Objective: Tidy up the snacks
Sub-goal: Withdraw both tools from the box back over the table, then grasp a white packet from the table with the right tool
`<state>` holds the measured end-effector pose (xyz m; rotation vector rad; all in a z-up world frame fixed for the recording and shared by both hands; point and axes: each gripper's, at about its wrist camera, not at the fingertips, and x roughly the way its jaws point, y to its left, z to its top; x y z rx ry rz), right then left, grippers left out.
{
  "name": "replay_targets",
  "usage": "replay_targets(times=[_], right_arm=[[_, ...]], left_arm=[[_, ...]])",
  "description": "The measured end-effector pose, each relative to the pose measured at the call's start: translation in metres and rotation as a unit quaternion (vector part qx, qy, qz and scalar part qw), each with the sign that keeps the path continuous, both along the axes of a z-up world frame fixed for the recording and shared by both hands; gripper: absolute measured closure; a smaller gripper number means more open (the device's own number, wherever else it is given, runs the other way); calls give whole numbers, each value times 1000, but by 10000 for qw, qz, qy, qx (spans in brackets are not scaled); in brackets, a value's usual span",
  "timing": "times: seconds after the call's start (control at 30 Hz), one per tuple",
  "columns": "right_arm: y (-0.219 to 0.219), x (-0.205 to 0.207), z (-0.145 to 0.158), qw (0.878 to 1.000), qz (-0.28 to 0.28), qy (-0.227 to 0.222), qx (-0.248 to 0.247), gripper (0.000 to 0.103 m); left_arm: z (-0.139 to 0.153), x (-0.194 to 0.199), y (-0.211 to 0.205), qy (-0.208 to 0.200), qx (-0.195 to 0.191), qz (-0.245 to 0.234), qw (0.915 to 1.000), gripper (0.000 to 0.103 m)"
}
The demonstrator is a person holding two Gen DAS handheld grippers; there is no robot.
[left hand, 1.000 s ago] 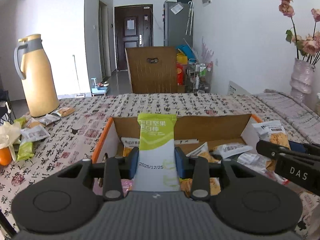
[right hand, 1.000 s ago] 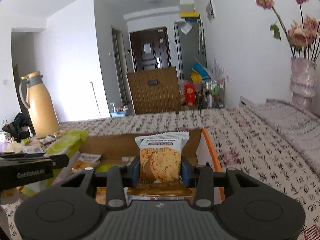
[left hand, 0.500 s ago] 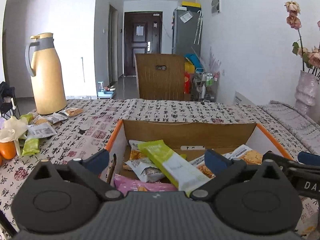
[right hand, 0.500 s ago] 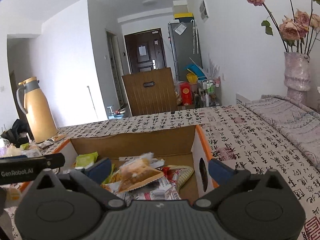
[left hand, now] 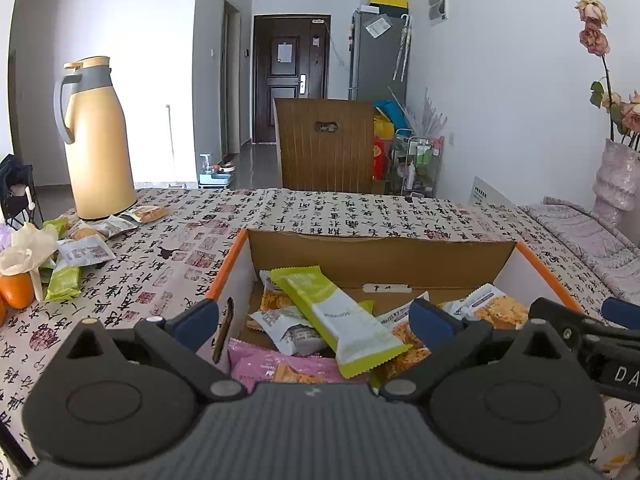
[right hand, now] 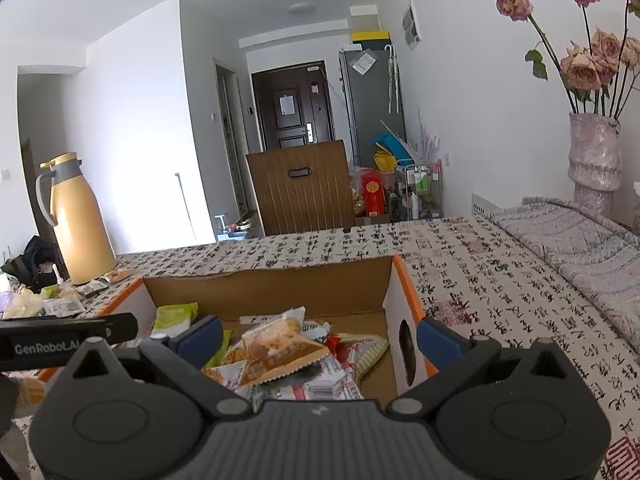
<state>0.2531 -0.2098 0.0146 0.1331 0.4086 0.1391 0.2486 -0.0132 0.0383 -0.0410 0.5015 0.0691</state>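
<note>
Since the earlier frame I have let go of both packets. My left gripper [left hand: 316, 322] and right gripper [right hand: 318, 338] stand wide open and empty over the orange-edged cardboard box [left hand: 380, 246]. The long green-and-white snack bar [left hand: 340, 316] and the clear cookie packet [right hand: 280, 354] lie inside it. Loose wrapped snacks [left hand: 86, 250] beside the tall yellow thermos jug [left hand: 98, 140] remain, so I judge the task partly done.

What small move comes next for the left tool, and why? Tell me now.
Probably swing the left tool left toward the loose snack packets beside the tall yellow thermos jug. Its jaws stand open and empty, the green-and-white snack bar already lies in the orange-edged cardboard box, and those packets are not yet boxed.
</note>
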Motion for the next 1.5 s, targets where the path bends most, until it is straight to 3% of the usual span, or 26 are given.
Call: replay_targets(times=[0.27, 0.67, 1.5], right_arm=[[3, -19, 20, 9998, -41, -167, -110, 0], [9, -70, 25, 9997, -34, -96, -219, 0], [27, -157, -29, 9962, 247, 806, -224, 0]], left_arm=[[16, -19, 5, 33, -97, -9, 9999, 0], [18, -73, 14, 90, -183, -37, 9998, 0], [-30, -166, 37, 667, -222, -114, 9975, 0]])
